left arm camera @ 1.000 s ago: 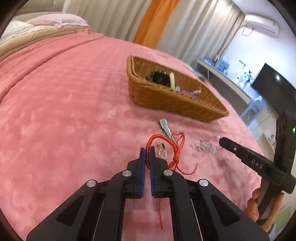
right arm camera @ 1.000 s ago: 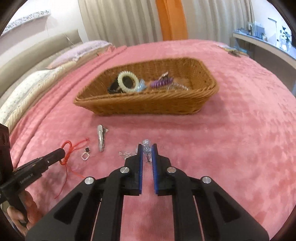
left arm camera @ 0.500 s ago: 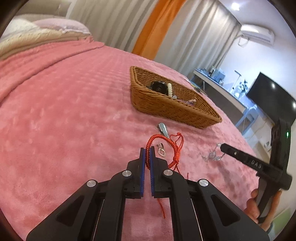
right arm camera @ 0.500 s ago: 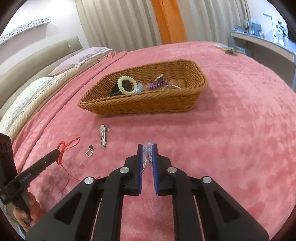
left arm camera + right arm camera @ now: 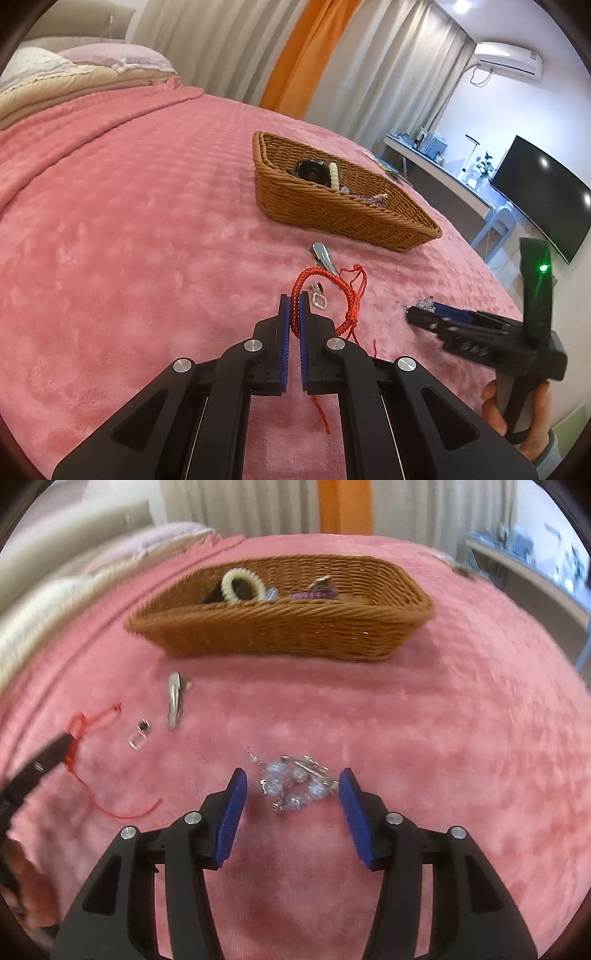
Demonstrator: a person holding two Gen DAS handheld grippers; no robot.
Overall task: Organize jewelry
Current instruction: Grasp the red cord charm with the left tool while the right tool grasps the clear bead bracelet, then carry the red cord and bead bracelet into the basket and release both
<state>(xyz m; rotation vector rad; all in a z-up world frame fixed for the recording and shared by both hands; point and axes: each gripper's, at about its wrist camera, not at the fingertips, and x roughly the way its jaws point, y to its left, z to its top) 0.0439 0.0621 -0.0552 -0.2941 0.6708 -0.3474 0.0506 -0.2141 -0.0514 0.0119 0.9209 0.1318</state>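
Observation:
My left gripper [image 5: 294,301] is shut on a red braided cord bracelet [image 5: 325,286], whose loop and loose tails hang over the pink bedspread. My right gripper [image 5: 291,784] is open, its blue pads on either side of a clear-bead bracelet with silver charms [image 5: 293,782] lying on the bedspread. The right gripper also shows in the left wrist view [image 5: 424,314]. A wicker basket [image 5: 343,214] further back holds a cream bead bracelet [image 5: 240,585], a black item and a purple piece.
A silver hair clip [image 5: 174,699] and a small earring [image 5: 139,734] lie on the pink bedspread [image 5: 129,221] between the basket and the grippers. Pillows lie at the far left. A desk and a TV stand beyond the bed's right edge.
My right gripper has opened and let go of the clear-bead bracelet, which now lies on the bedspread between its pads. My left gripper still holds the red cord, slightly raised.

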